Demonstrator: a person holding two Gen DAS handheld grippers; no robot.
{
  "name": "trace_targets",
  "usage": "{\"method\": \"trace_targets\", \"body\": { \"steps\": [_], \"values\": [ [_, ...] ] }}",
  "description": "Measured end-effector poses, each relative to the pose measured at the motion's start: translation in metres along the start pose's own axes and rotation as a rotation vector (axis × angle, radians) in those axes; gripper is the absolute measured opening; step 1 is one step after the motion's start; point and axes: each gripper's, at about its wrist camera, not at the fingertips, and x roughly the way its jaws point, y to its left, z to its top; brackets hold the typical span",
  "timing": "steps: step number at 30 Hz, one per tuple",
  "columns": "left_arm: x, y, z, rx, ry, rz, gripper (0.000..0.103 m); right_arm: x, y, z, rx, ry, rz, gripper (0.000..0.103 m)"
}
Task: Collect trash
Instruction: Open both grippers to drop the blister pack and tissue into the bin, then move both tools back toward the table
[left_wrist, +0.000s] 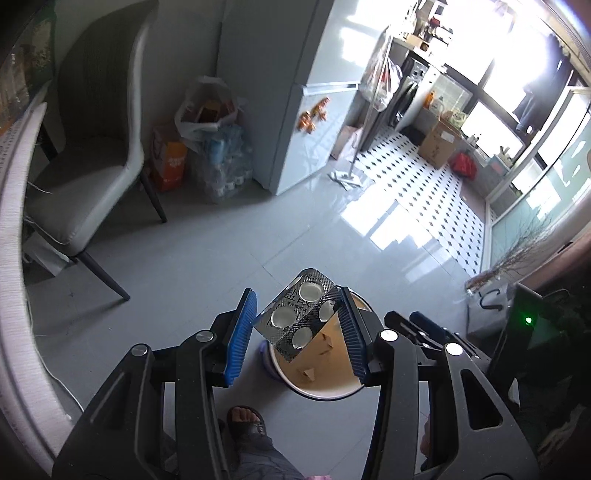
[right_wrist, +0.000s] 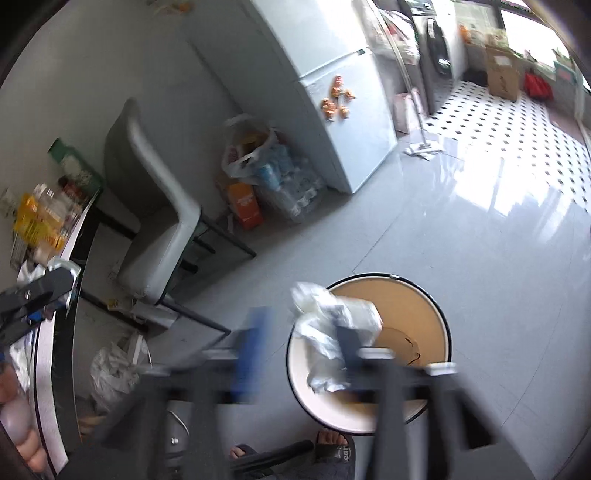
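A silver pill blister pack with round pockets hangs between the fingers of my left gripper, whose jaws stand wide apart; it touches the right pad and sits above a round waste bin with a tan inside. In the right wrist view, the right gripper is blurred with its jaws spread apart, and a crumpled white wrapper sits by its right finger over the same bin.
A grey chair stands left by the round table edge. Plastic bags and an orange box lie by the fridge. My sandalled feet are below. A white bag lies under the table.
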Motion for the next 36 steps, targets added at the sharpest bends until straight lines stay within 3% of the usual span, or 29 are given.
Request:
{"method": "trace_targets", "body": {
  "steps": [4, 8, 11, 14, 17, 22, 29, 36],
  "values": [
    [0.018, -0.01, 0.002, -0.005, 0.033, -0.015, 0.046, -0.011, -0.011, 0.0, 0.006, 0.011, -0.024, 0.05],
    [0.033, -0.026, 0.006, 0.009, 0.055, -0.055, 0.047, -0.041, -0.028, -0.003, 0.04, -0.03, -0.048, 0.05],
    [0.046, -0.047, 0.009, 0.025, 0.087, -0.142, 0.051, -0.061, -0.043, -0.01, 0.074, -0.034, -0.084, 0.052],
    [0.048, -0.062, 0.014, 0.029, 0.113, -0.204, 0.082, -0.076, -0.054, -0.013, 0.098, -0.041, -0.113, 0.053],
    [0.027, -0.066, 0.017, 0.045, 0.047, -0.221, 0.097, -0.09, -0.057, -0.016, 0.105, -0.062, -0.131, 0.061],
    [-0.017, -0.048, 0.018, 0.032, -0.03, -0.199, 0.097, -0.101, -0.047, -0.019, 0.086, -0.071, -0.125, 0.069],
    [-0.089, -0.002, 0.01, 0.029, -0.15, -0.133, 0.097, -0.11, -0.004, -0.025, 0.006, -0.079, -0.077, 0.078],
    [-0.162, 0.045, -0.007, -0.02, -0.28, -0.071, 0.097, -0.132, 0.043, -0.023, -0.088, -0.15, -0.088, 0.094]
  ]
}}
